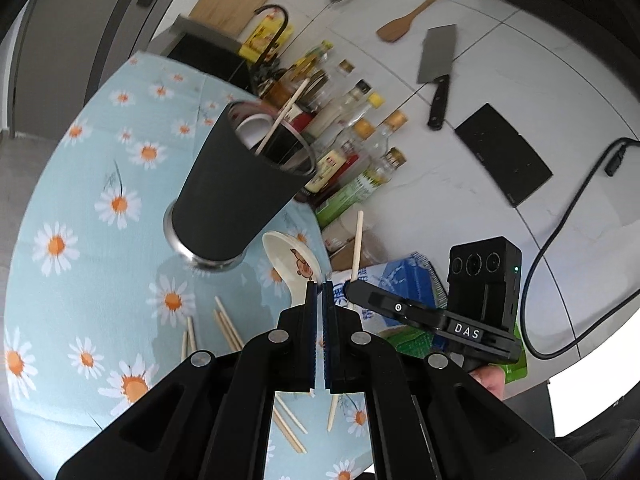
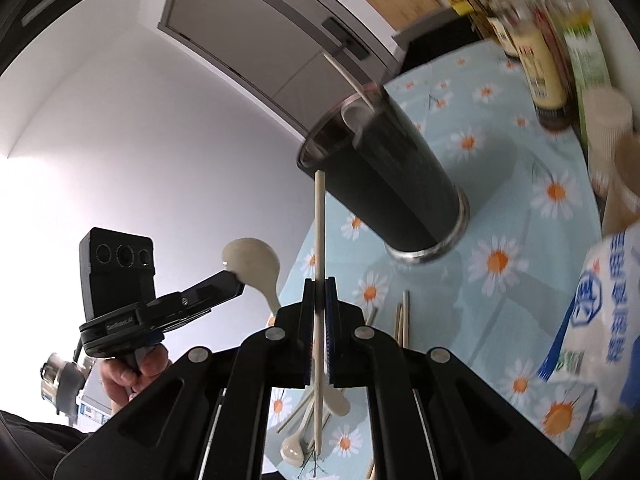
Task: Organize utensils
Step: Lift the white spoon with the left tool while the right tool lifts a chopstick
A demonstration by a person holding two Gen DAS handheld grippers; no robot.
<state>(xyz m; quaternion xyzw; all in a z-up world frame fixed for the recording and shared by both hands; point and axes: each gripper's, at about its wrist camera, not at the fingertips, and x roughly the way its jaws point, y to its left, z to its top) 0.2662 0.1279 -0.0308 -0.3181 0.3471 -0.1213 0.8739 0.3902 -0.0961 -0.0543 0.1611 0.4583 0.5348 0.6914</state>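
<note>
A tall black cup with a steel base stands on the daisy tablecloth and holds a white spoon and one chopstick; it also shows in the right wrist view. My left gripper is shut on the handle of a cream ceramic spoon, held above the cloth in front of the cup. My right gripper is shut on a pale chopstick, upright, tip near the cup's rim. The spoon's underside shows in the right wrist view.
Several loose chopsticks and more spoons lie on the cloth. Sauce bottles crowd the table's far edge. A salt bag lies to the right. A cleaver, wooden spatula and strainer sit on the white counter.
</note>
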